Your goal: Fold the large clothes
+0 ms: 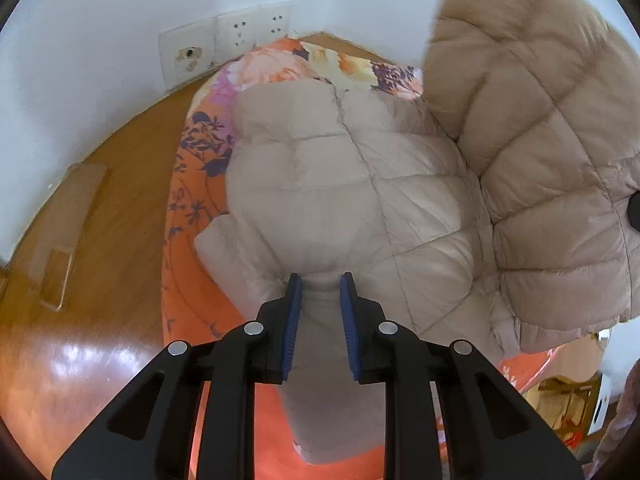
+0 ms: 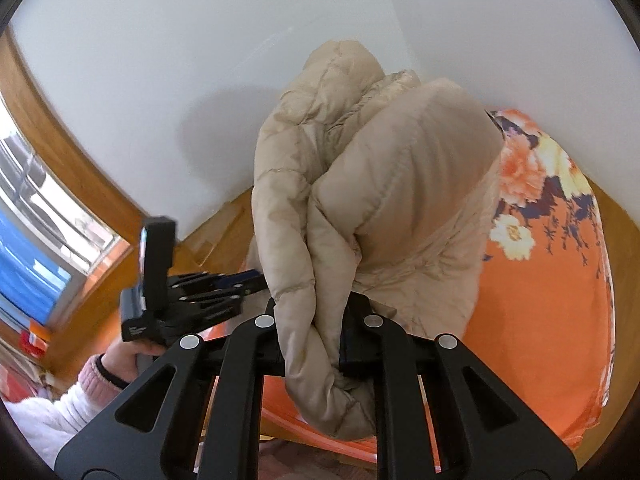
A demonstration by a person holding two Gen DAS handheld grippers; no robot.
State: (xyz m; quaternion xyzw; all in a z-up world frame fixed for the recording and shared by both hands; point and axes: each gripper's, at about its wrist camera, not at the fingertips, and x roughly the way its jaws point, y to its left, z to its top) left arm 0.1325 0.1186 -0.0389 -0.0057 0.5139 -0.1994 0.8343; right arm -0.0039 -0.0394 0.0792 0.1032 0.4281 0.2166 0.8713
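Observation:
A beige quilted down jacket [image 1: 352, 184] lies on an orange floral bedspread [image 1: 192, 280]. My left gripper [image 1: 320, 292] is shut on a smooth beige part of the jacket, which runs between its blue pads [image 1: 292, 328]. My right gripper [image 2: 316, 344] is shut on a bunched fold of the jacket [image 2: 360, 200] and holds it lifted above the bed. That lifted part shows at the right of the left wrist view [image 1: 540, 120]. The left gripper also shows in the right wrist view [image 2: 224, 284], low at the left, held by a hand.
A wooden floor [image 1: 112, 208] lies left of the bed, with a flat wooden board [image 1: 64, 232] on it. White walls with wall sockets [image 1: 224, 40] stand behind. The orange bedspread [image 2: 552, 280] spreads right of the lifted jacket. A window [image 2: 36, 248] is at the left.

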